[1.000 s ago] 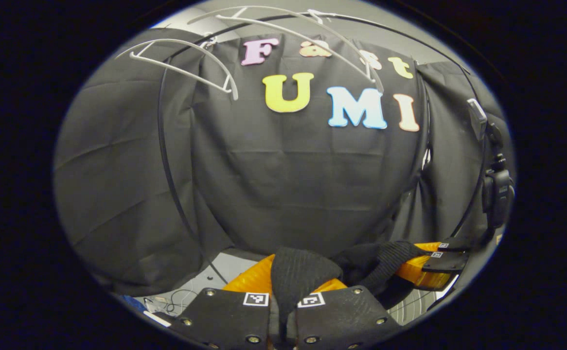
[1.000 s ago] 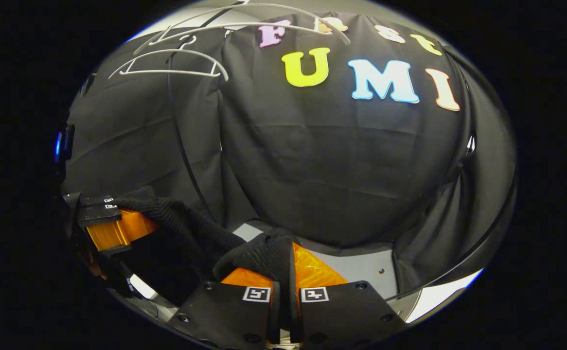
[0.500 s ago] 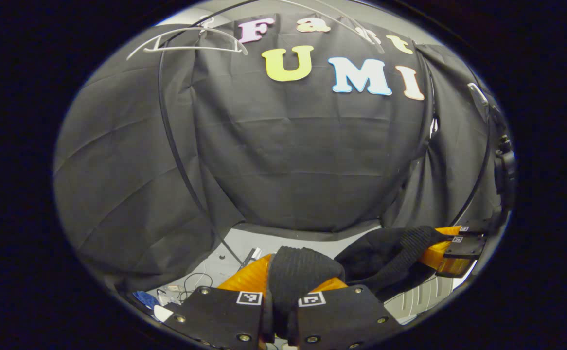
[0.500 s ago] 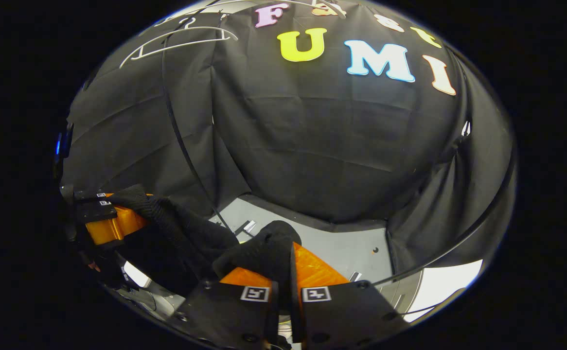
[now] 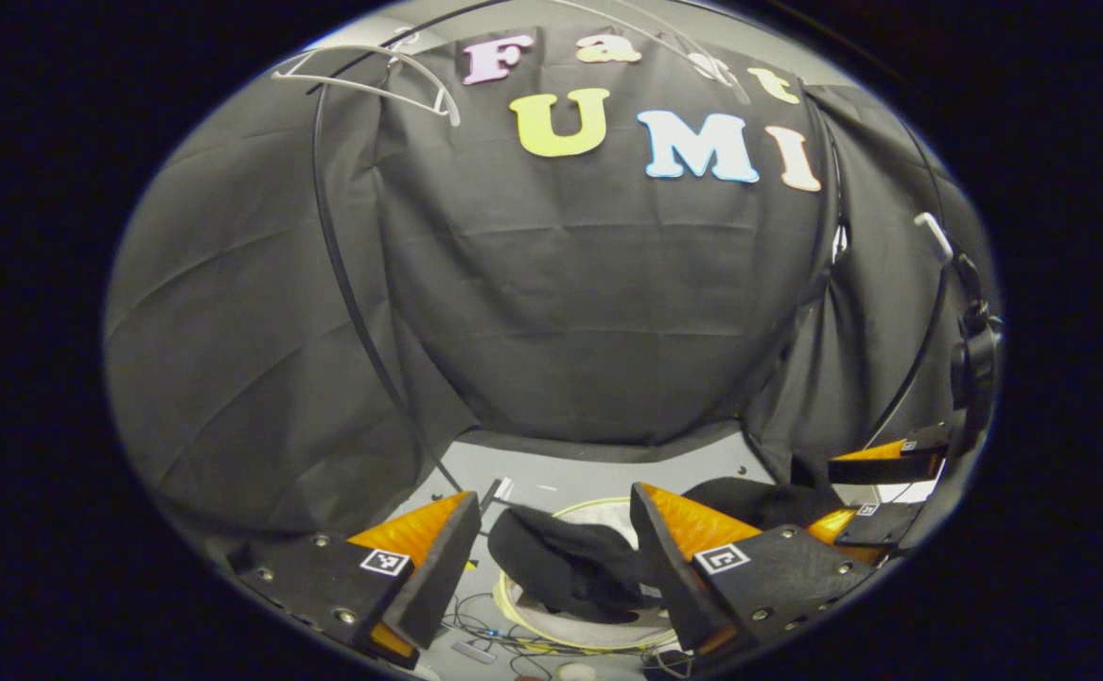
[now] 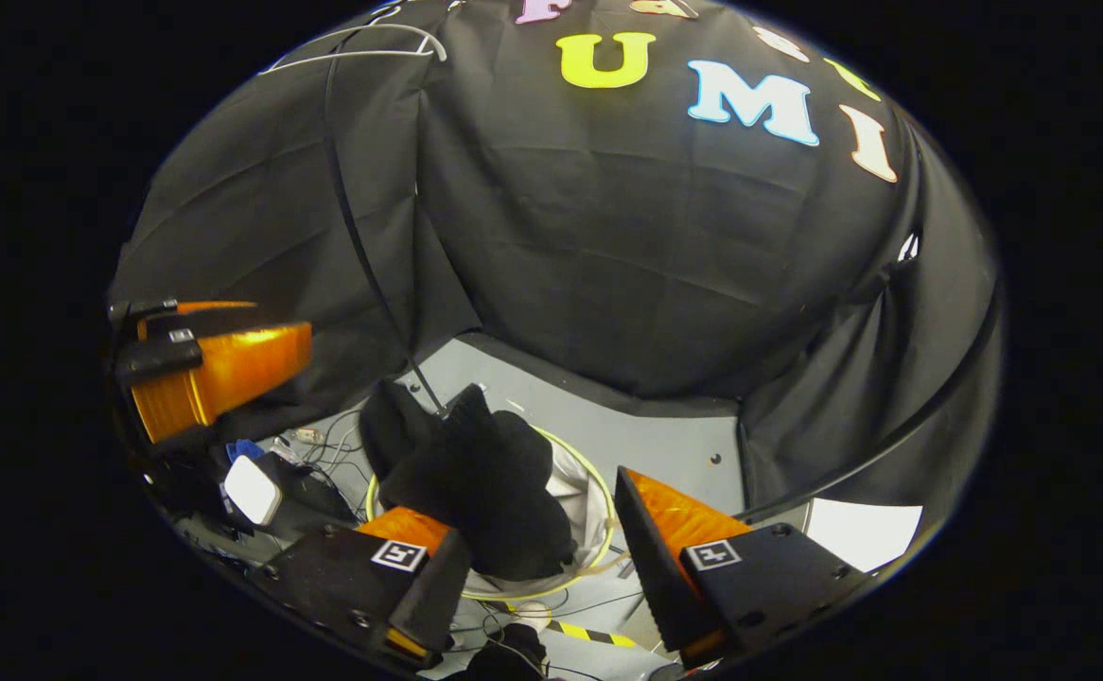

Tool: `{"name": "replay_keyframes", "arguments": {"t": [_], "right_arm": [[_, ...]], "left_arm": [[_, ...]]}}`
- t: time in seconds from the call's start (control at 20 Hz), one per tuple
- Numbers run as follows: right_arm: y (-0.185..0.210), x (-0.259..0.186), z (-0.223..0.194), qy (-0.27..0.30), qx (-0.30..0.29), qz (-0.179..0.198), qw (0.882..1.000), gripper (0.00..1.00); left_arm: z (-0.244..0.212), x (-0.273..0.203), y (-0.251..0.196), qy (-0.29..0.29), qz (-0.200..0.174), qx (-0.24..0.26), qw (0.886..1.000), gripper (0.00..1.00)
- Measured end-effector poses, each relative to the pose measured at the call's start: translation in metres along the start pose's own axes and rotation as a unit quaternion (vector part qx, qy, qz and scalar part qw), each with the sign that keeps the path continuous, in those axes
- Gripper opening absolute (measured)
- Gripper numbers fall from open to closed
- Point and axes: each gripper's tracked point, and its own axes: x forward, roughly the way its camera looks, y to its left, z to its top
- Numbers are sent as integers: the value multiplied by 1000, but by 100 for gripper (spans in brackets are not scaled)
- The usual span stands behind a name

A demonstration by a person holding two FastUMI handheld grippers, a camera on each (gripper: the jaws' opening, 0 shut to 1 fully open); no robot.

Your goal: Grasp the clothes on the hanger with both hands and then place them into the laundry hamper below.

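Gripper above grey floor

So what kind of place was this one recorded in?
Likely a staged recording booth, not a home: black cloth walls, bare hangers overhead, a hamper on a grey floor strewn with cables.

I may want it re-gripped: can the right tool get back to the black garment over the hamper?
Probably yes: the right tool is open directly above the black garment on the hamper, nothing between.
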Motion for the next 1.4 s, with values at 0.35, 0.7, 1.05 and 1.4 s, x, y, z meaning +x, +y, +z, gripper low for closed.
{"name": "replay_keyframes", "arguments": {"t": [0.35,0.7,1.05,1.4], "right_arm": [[14,-23,26,-39,17,0,999,100],[21,-40,39,-70,37,-18,997,100],[14,-108,94,-169,83,-58,980,100],[-24,-202,147,-286,82,-103,949,97]], "left_arm": [[-1,-19,16,-11,4,7,1000,94],[14,-39,36,-43,-2,18,999,94],[78,-82,40,-133,-41,36,990,94],[163,-165,43,-232,-37,29,972,94]]}}
